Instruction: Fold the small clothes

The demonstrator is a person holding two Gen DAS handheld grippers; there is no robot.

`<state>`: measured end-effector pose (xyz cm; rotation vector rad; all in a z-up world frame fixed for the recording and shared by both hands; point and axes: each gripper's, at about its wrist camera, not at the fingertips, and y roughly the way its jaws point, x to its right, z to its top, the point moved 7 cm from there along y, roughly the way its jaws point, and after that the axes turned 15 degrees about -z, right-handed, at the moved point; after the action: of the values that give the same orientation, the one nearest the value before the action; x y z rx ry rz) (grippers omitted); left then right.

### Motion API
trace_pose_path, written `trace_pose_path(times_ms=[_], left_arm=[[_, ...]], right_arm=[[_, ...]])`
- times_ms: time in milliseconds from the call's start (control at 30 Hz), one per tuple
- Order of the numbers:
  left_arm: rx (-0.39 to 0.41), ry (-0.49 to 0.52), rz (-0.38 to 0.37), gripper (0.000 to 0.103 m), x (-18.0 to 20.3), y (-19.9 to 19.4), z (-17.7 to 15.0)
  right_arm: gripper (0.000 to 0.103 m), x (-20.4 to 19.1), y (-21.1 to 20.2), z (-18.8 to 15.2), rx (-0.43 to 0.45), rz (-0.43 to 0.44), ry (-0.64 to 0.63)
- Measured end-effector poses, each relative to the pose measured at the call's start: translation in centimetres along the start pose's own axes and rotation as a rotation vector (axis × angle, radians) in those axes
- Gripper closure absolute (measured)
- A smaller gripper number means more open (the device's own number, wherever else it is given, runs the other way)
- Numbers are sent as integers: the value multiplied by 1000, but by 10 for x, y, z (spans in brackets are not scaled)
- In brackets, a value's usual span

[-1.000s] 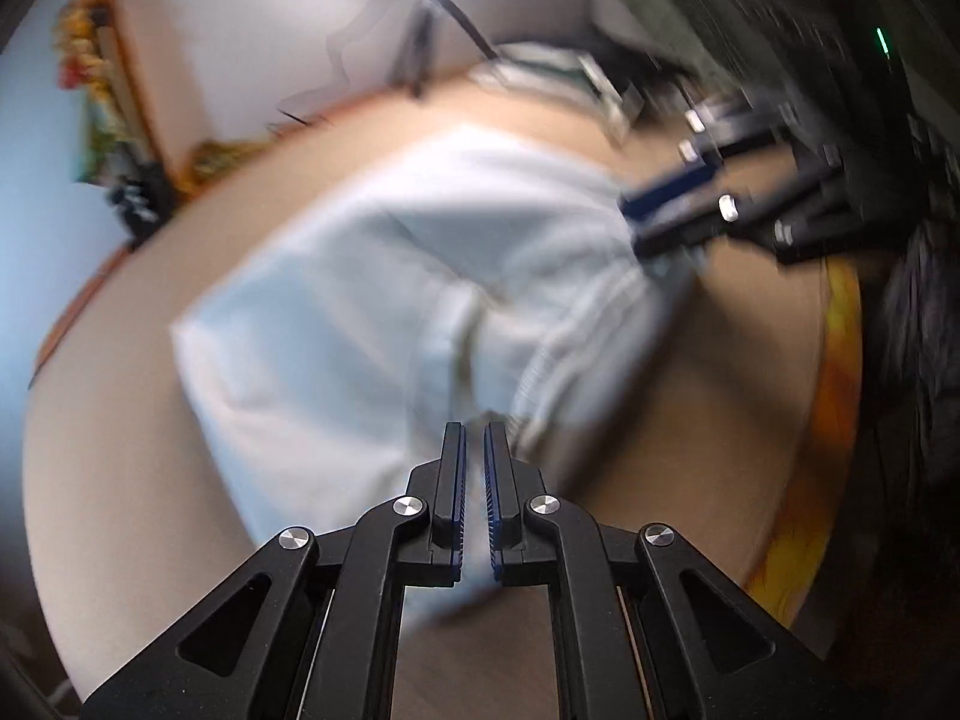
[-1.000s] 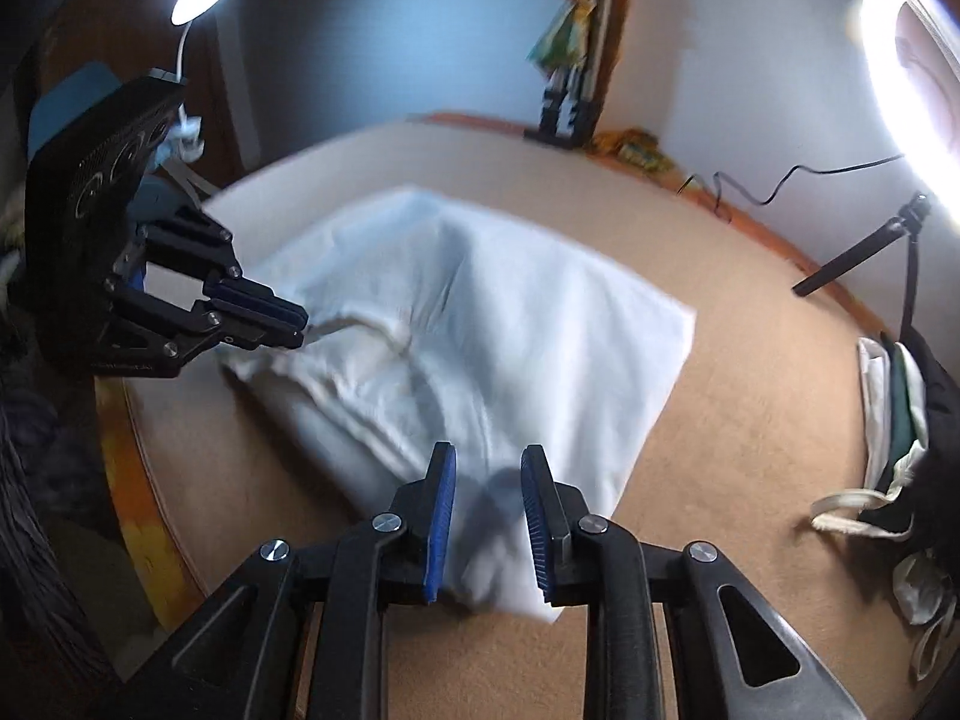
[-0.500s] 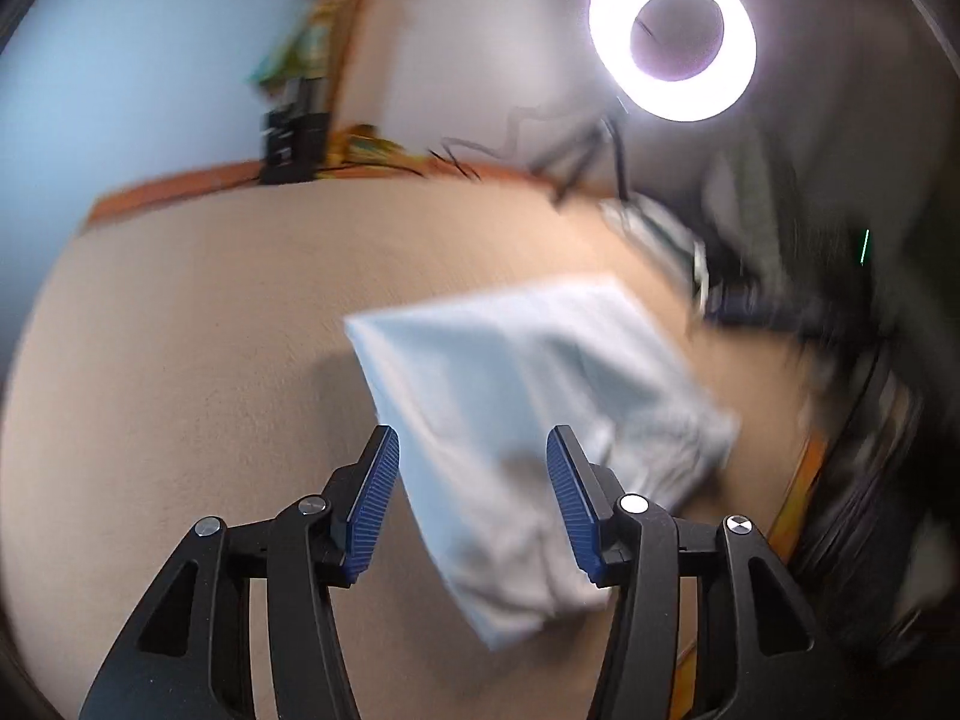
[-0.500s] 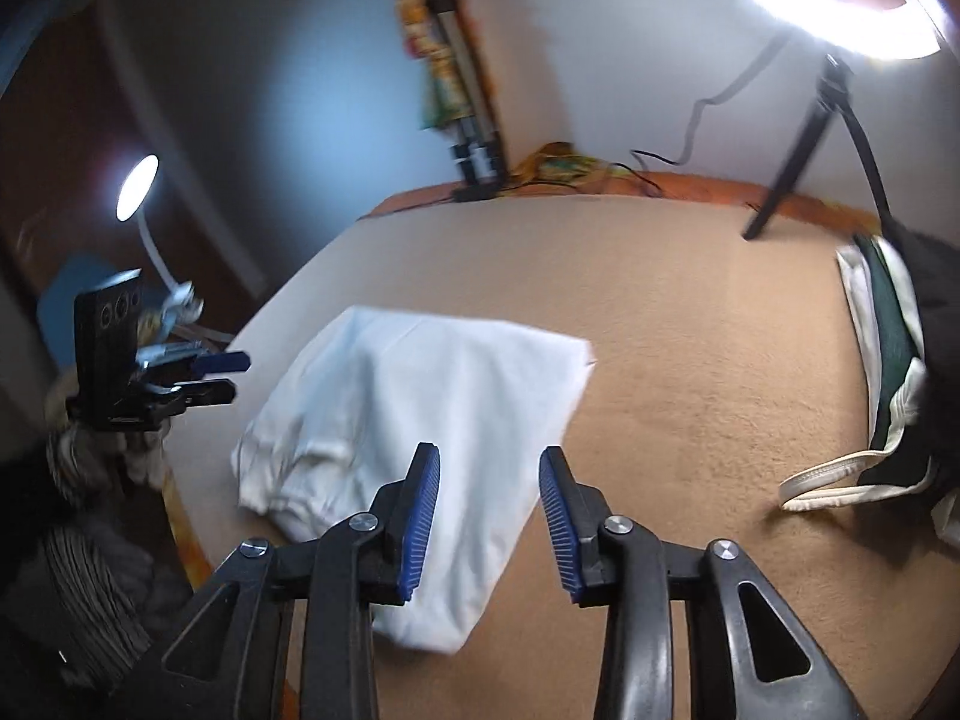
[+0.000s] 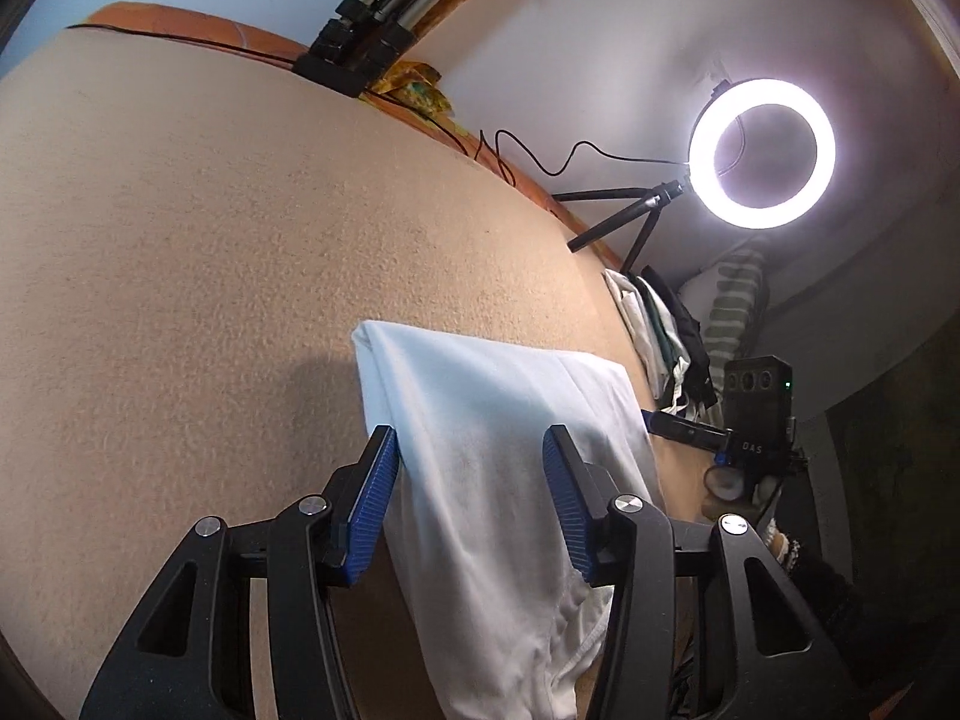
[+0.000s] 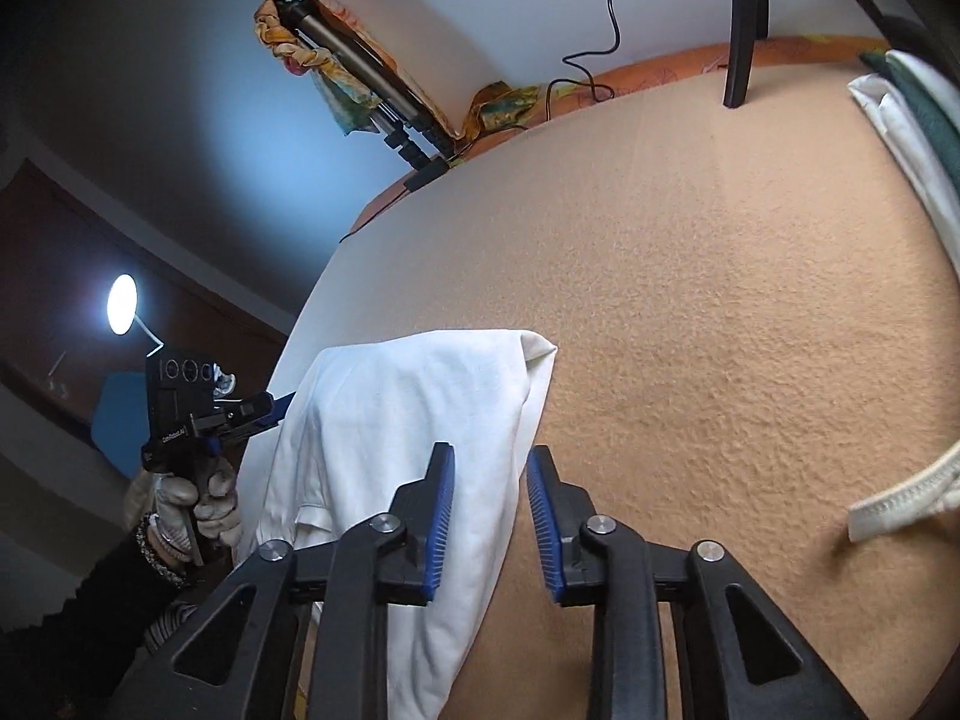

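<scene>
Let go of shirt (image 5: 492,456). My left gripper (image 5: 471,501) and right gripper (image 6: 489,519) both closing a little, pads touching nothing. Fold laid down; next fold waits.

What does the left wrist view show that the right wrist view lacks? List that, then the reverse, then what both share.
Only left wrist: the lit ring light. Only right wrist: a lamp and a gloved hand. Both: the white garment on the tan surface, the folded tripod against the wall, and a clothes pile.
</scene>
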<state>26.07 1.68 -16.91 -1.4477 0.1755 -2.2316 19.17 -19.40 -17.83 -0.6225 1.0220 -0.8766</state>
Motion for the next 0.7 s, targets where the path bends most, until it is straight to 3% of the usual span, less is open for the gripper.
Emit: trace_pose_path(times_ms=[67,133,267,533,700], left_arm=[[-6,-9,-17,69,-1,1,0],[-13,-6,-27,69,0,5,0],[-9,-36,-45,69,-3,7,2],[-16,-14,-35,69,-4,14,4],[-13,-18,-32,69,-6,17,6]], right_arm=[[84,-2,3,0,-13,58,18],[84,-7,5,0,-17,104,12],[83,-9,11,4,-14,139,21],[80,5,22,2,-41,121,66],[76,11,17,15,-17,189,134]])
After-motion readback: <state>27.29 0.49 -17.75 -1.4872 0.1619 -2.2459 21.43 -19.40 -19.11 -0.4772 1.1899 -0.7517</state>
